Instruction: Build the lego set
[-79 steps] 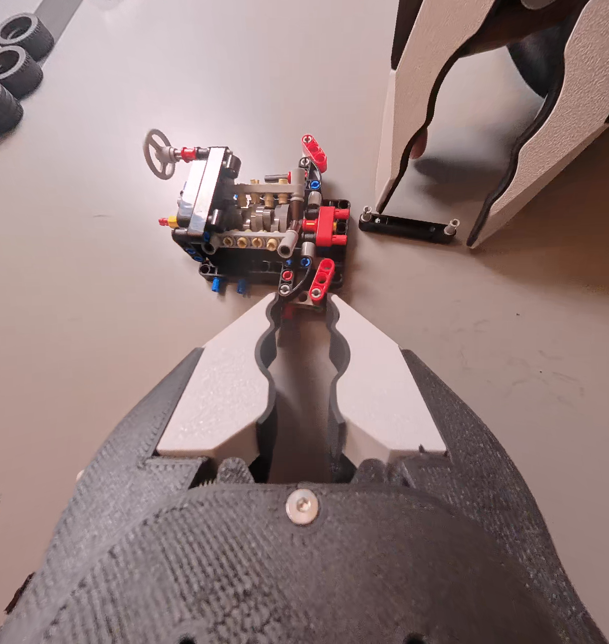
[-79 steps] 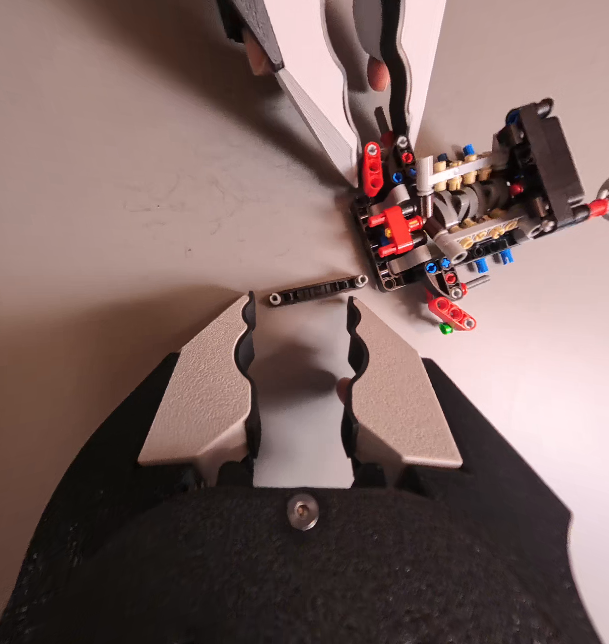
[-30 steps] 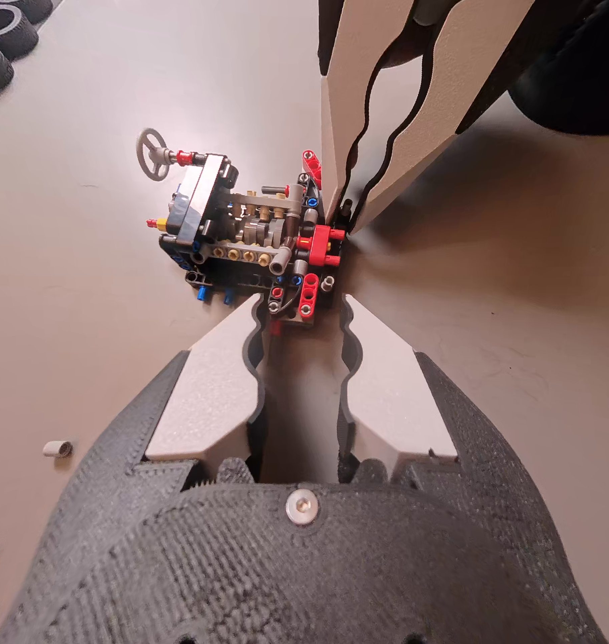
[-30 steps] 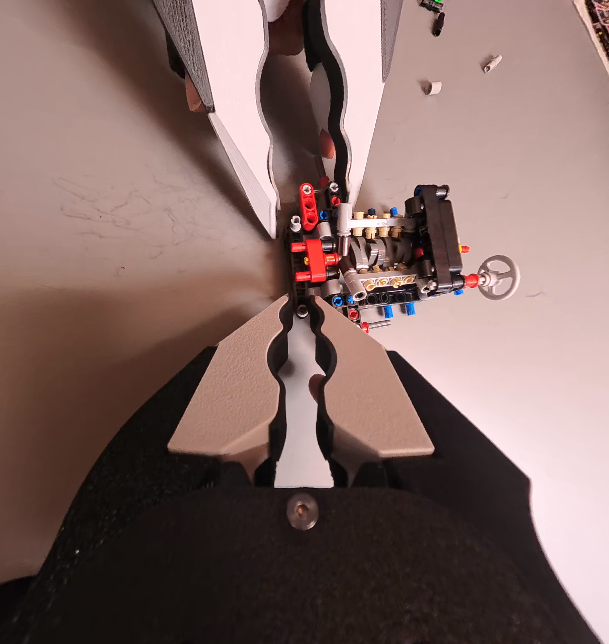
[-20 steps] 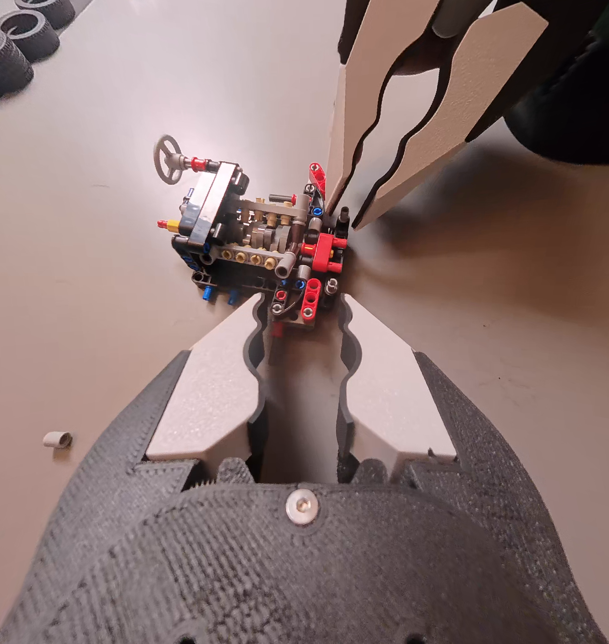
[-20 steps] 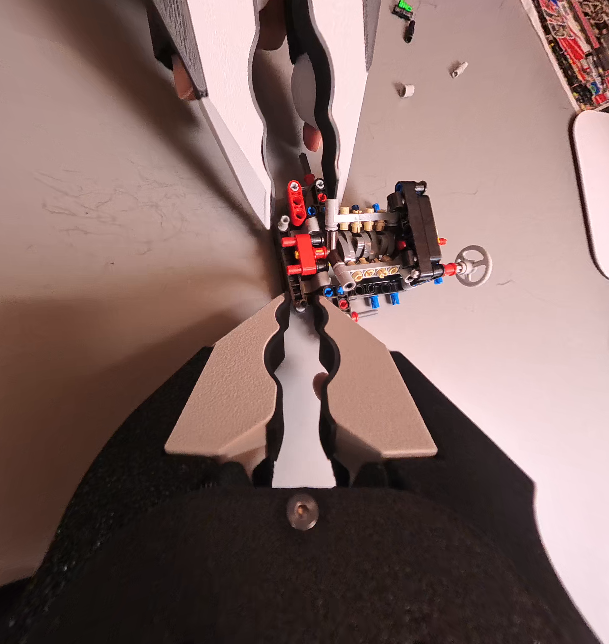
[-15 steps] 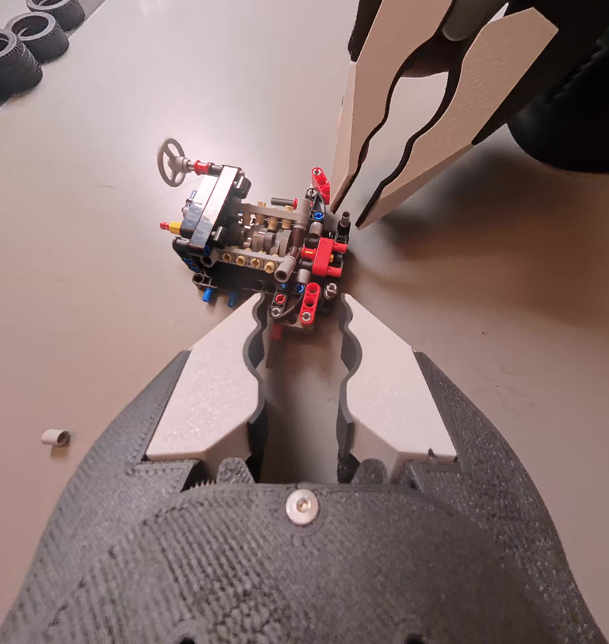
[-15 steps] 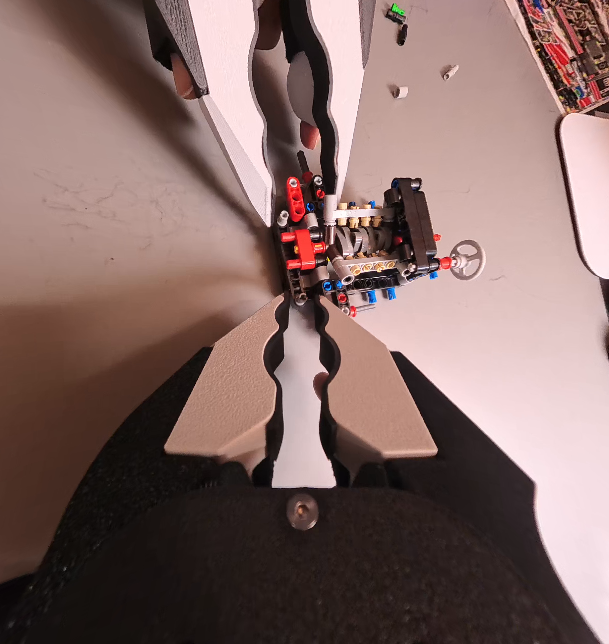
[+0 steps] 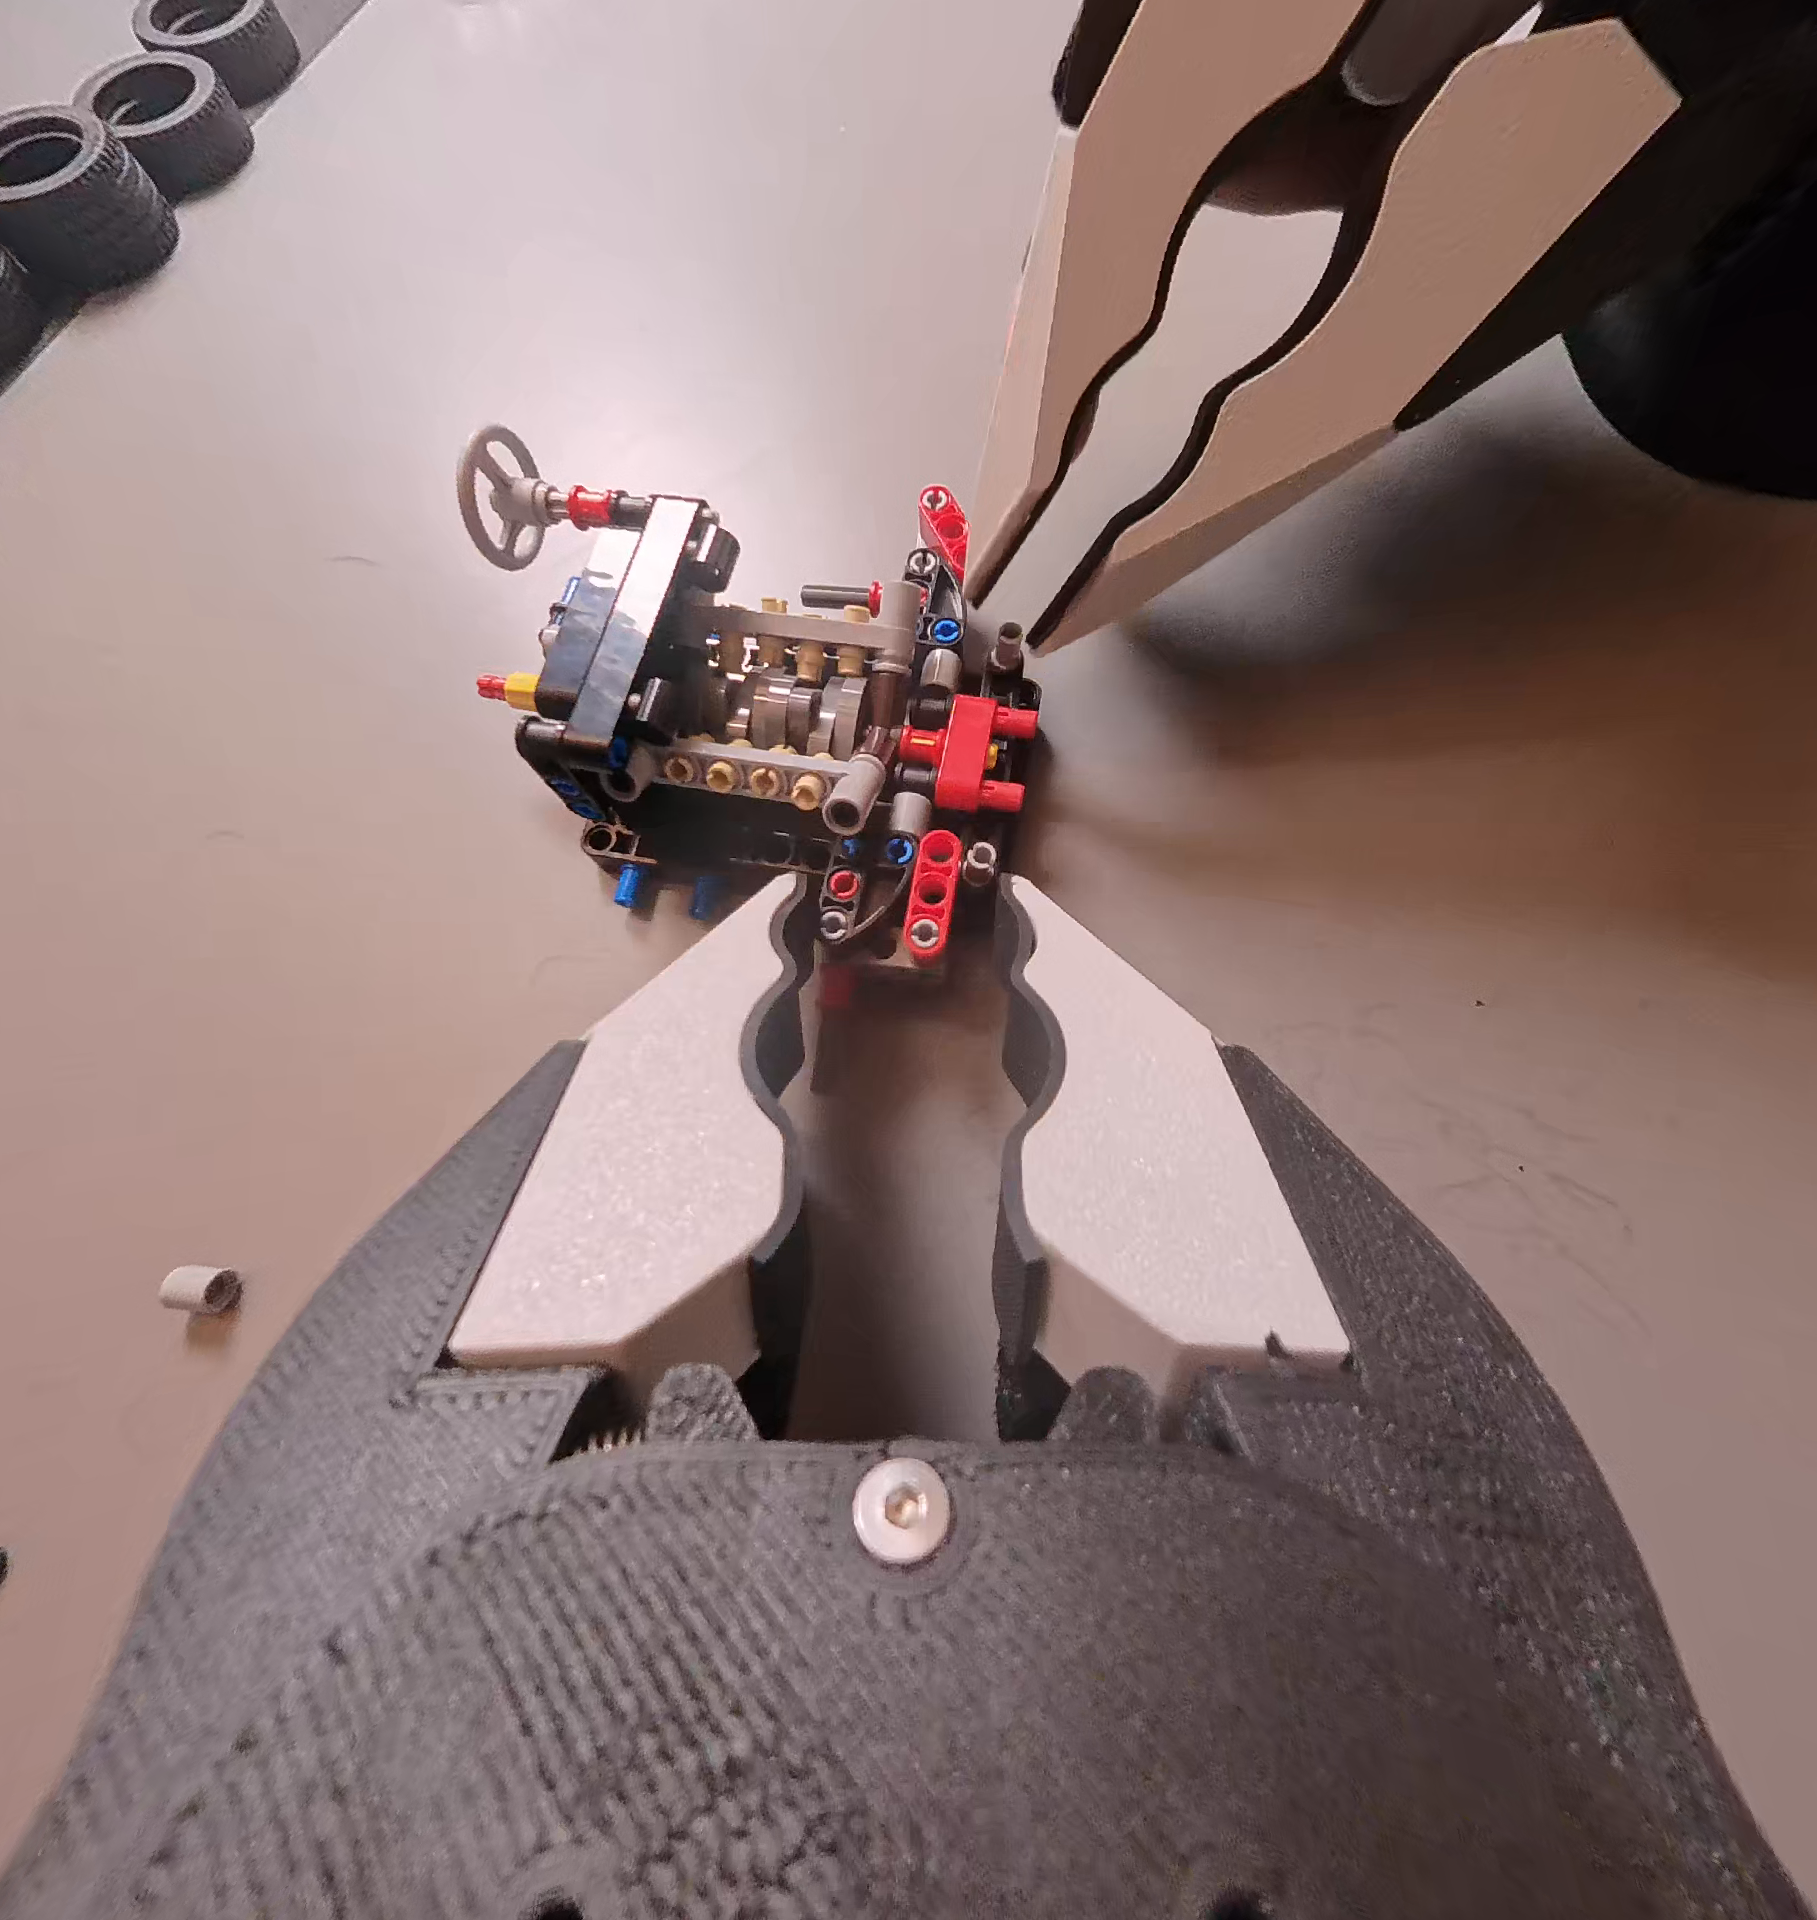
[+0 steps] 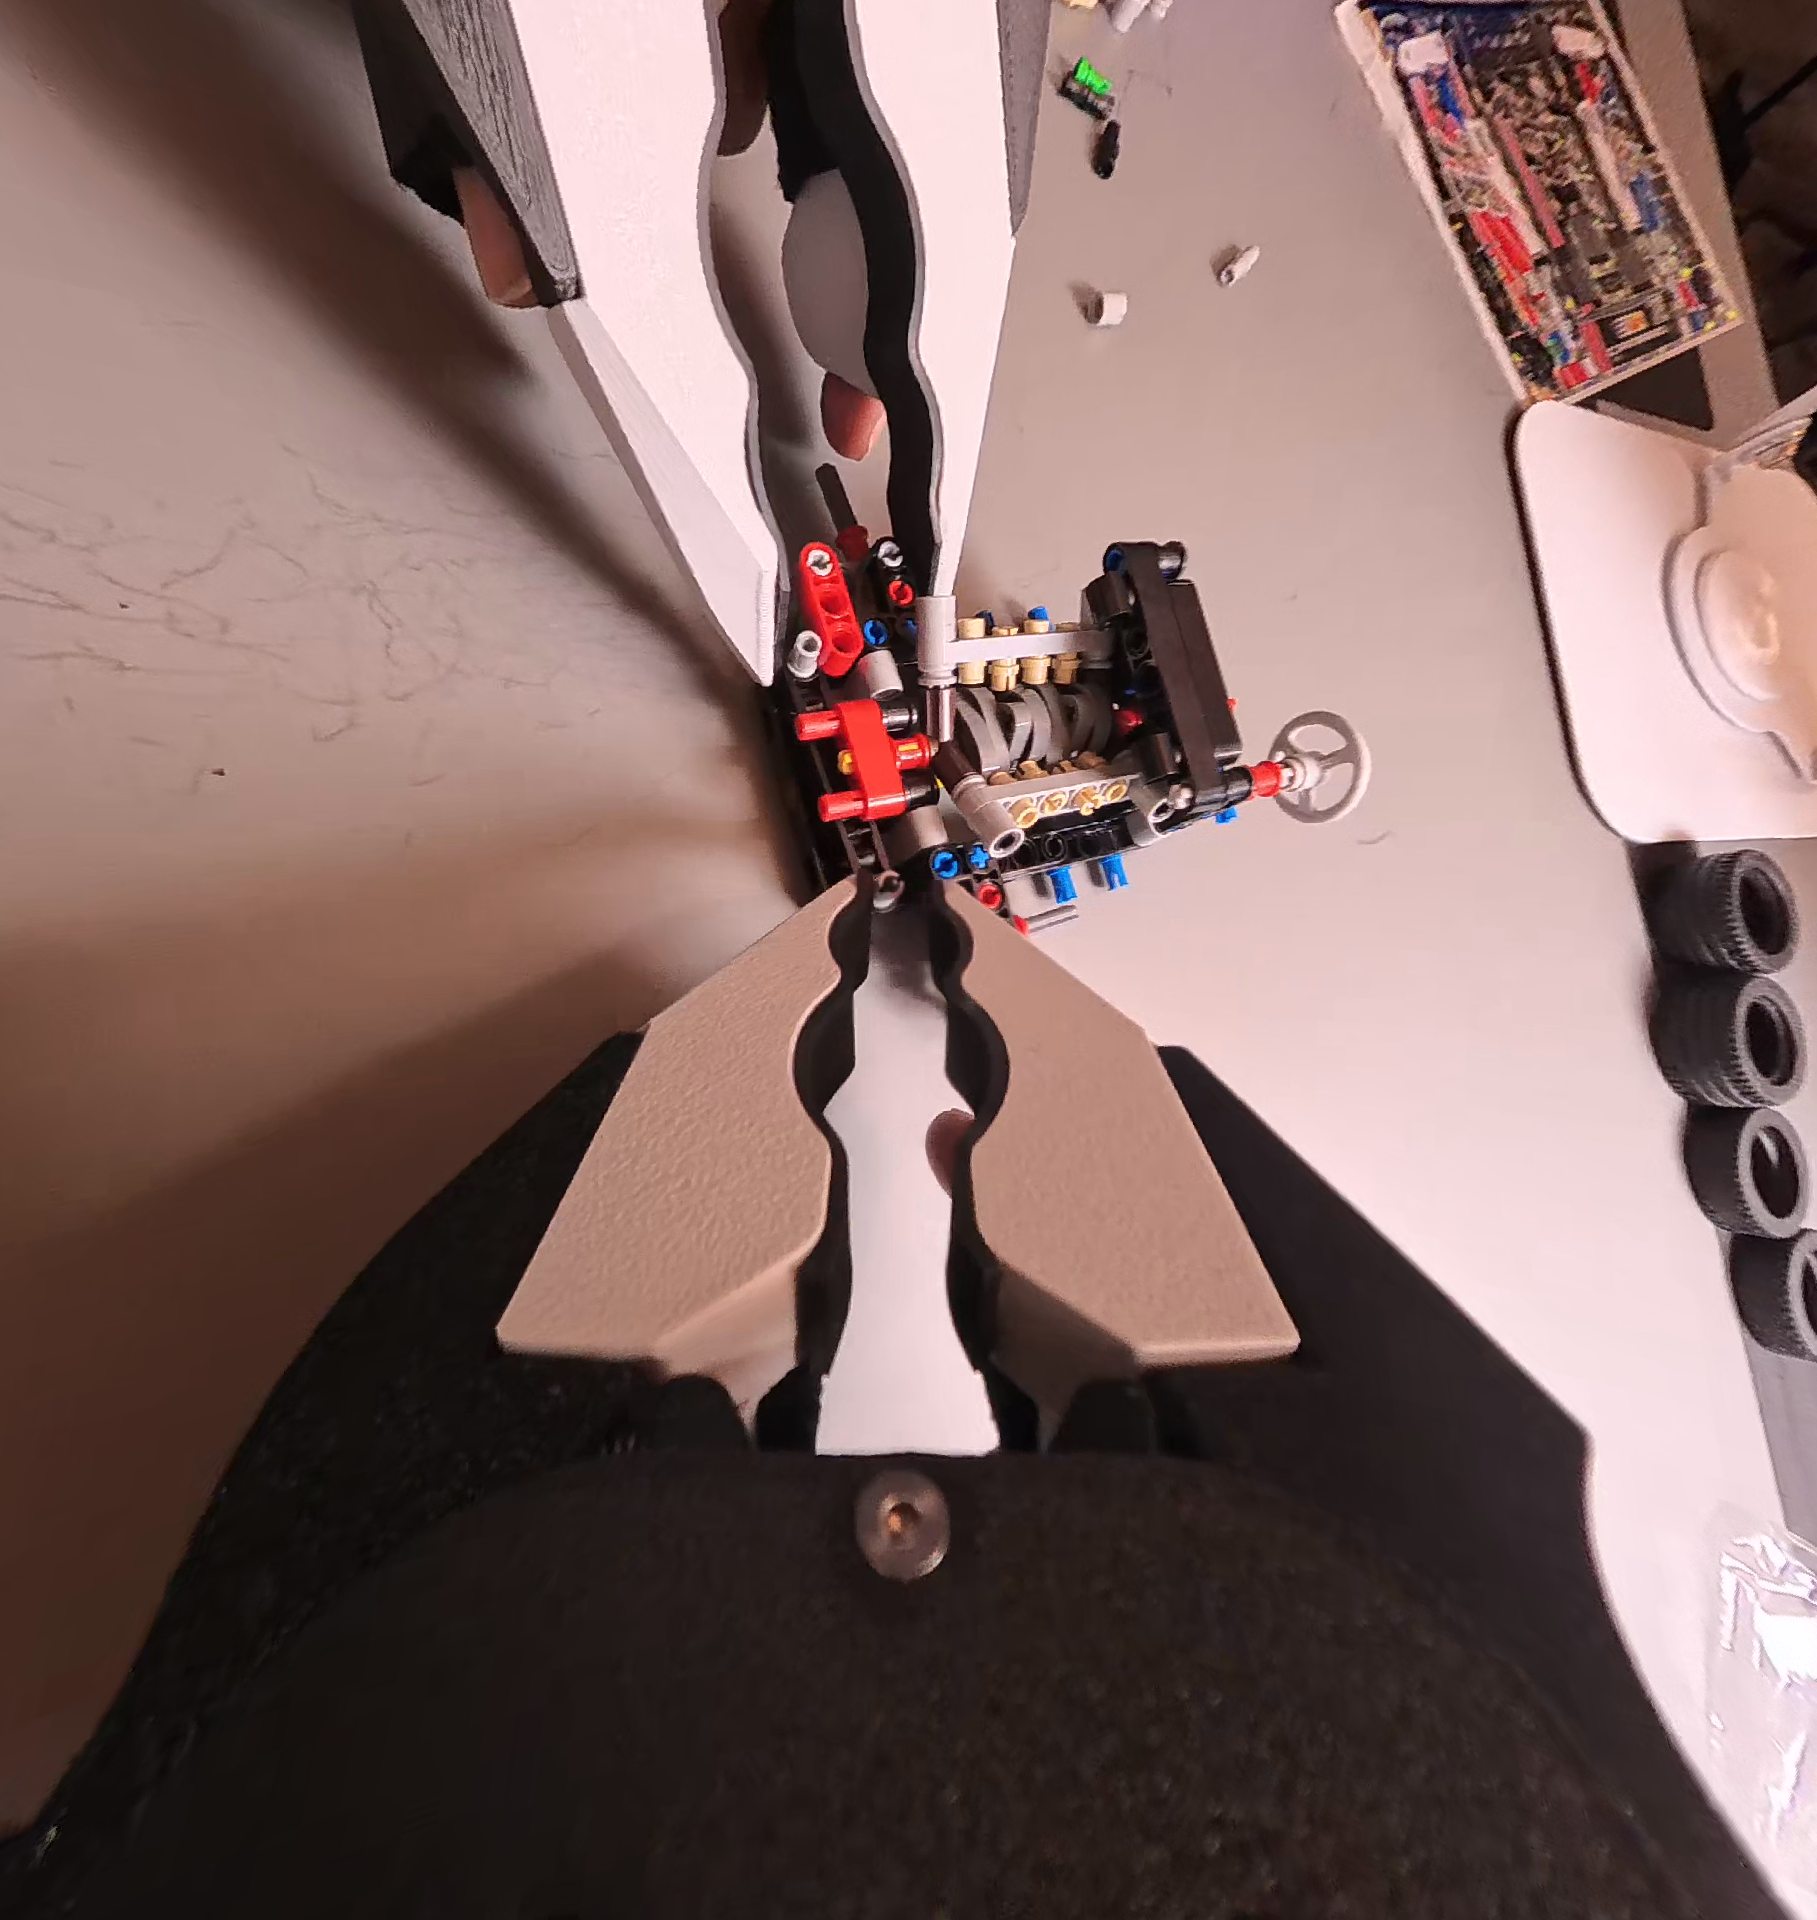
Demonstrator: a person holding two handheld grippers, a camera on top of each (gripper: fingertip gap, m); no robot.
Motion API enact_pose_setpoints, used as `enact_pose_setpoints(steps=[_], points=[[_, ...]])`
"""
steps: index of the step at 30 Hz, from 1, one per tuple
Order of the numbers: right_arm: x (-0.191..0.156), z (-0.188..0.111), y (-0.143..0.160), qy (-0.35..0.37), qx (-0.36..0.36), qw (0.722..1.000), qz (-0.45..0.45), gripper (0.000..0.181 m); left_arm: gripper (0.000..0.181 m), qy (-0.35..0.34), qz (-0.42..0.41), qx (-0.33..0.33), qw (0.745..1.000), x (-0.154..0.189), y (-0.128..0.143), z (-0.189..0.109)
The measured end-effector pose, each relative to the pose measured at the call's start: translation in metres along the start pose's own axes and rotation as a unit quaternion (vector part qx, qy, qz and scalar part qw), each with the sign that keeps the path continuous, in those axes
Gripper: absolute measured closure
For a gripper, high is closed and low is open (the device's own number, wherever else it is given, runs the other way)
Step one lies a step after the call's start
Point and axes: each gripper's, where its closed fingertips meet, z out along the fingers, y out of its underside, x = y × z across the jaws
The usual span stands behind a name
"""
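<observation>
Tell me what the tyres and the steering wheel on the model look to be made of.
Tyres: probably soft rubber, matte black, with ribbed tread that gives no glare. Steering wheel: likely hard moulded plastic, smooth light grey with a faint sheen, thin crisp spokes.

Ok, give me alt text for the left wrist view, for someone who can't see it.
A half-built lego model with a grey steering wheel sits on a tan table, bracketed at its near end by the left gripper, whose jaws stand slightly apart. The right gripper points down at the model's far corner; black tyres line the upper left edge.
</observation>
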Motion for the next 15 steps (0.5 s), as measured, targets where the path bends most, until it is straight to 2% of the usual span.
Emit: enact_pose_setpoints(steps=[1,5,8,10,13,15], points=[[0.002,-0.002,-0.001,0.006,0.004,1.000,-0.003,0.171,0.148,-0.002,0.000,0.000,1.000,-0.001,0.000,0.000],[0.009,-0.007,-0.006,0.018,0.026,0.999,-0.007,0.154,0.148,-0.009,0.002,0.001,1.000,-0.003,0.000,0.000],[0.012,0.002,-0.002,0.010,0.023,1.000,0.012,0.137,0.148,-0.004,0.000,0.003,1.000,-0.003,0.000,0.000],[0.012,0.008,0.002,-0.009,0.028,0.999,0.033,0.138,0.148,0.001,-0.002,0.004,1.000,-0.002,0.000,0.000],[0.010,0.011,0.003,-0.037,0.046,0.997,0.058,0.150,0.148,0.001,0.002,0.004,1.000,-0.003,0.000,-0.001],[0.011,0.012,0.003,-0.035,0.052,0.996,0.058,0.152,0.149,0.003,0.015,0.003,1.000,-0.003,0.001,-0.002]])
